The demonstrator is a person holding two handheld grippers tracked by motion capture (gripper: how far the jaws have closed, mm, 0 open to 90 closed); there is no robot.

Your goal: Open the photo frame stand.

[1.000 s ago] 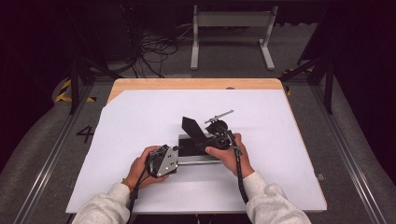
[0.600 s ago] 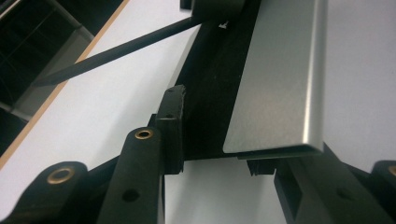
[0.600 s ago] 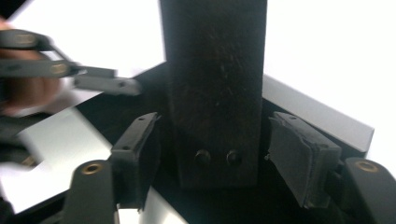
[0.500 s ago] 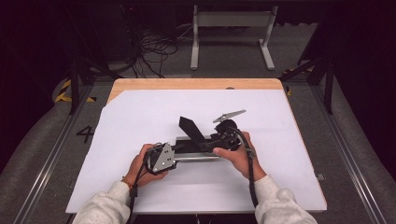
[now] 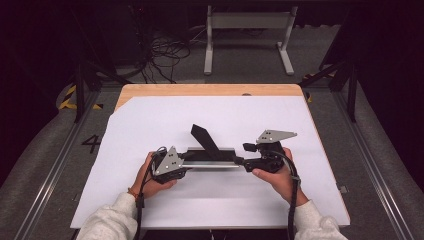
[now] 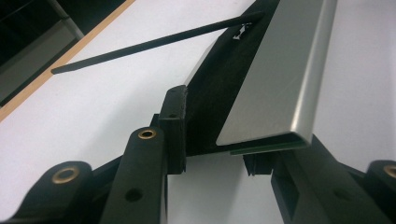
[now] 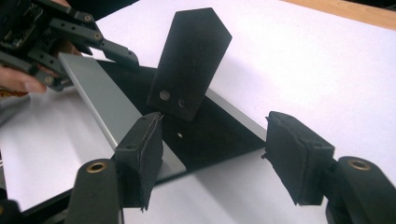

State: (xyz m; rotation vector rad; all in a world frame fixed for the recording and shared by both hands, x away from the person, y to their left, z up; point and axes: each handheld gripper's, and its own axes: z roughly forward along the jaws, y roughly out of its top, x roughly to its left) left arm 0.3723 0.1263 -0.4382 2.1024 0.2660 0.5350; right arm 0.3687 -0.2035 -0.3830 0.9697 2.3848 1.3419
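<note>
A flat black and silver rail piece lies in the middle of the white sheet, with a black flap standing tilted up from it. My left gripper is shut on its left end after its jaws have just been closing. In the left gripper view the pads squeeze the end of the silver rail. My right gripper sits just off the right end, jaws just opened wider and holding nothing. In the right gripper view the rail's end and the flap lie beyond the spread pads.
The white sheet covers a wooden table whose bare edge shows at the far side. Behind the table are floor cables and a metal stand. Metal floor rails run along both sides.
My right gripper has moved to the right, from over the rail piece to just past its right end, and its jaws are wider. The left gripper stays at the left end.
</note>
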